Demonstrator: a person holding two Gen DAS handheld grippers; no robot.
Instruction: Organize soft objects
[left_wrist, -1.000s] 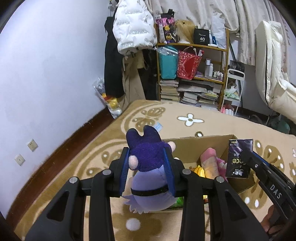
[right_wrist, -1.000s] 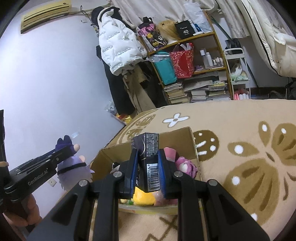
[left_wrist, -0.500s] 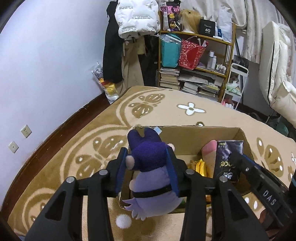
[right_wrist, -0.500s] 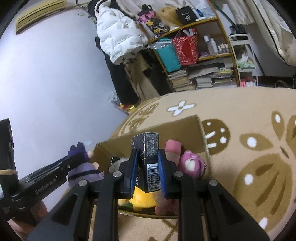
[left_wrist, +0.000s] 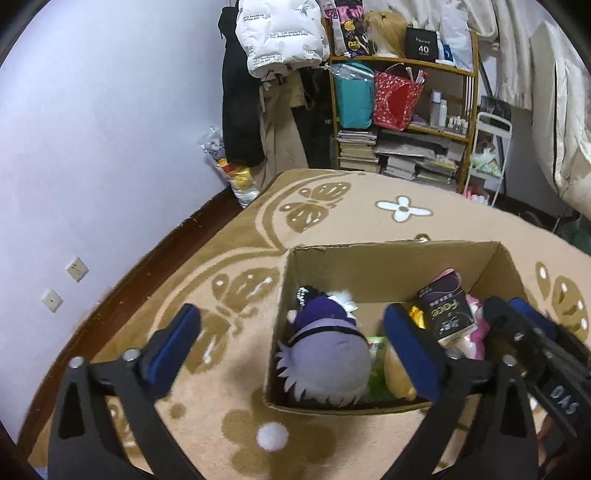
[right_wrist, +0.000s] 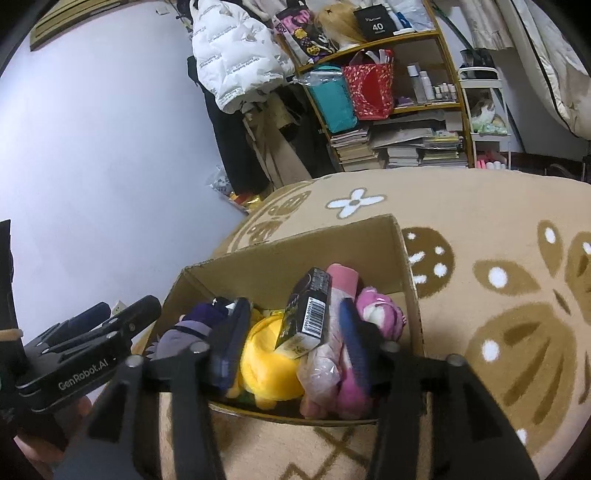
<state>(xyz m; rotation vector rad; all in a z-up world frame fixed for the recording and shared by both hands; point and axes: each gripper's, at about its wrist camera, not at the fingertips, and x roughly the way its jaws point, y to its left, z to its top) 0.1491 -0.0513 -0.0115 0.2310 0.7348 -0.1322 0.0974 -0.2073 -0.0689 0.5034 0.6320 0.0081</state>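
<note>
An open cardboard box stands on the rug and holds soft things. The purple plush lies in its left part, free of my left gripper, which is open wide above the box's left wall. The black tissue pack lies tilted on a yellow plush, next to a pink plush. My right gripper is open around the pack and does not touch it. The box and the purple plush also show in the right wrist view.
A beige patterned rug covers the floor around the box. A cluttered shelf and hanging coats stand at the far wall. The purple wall runs along the left. A white quilt hangs at the right.
Both grippers moved over the box and opened. The purple plush dropped out of the left gripper into the box. The black pack dropped out of the right gripper onto the plush toys.
</note>
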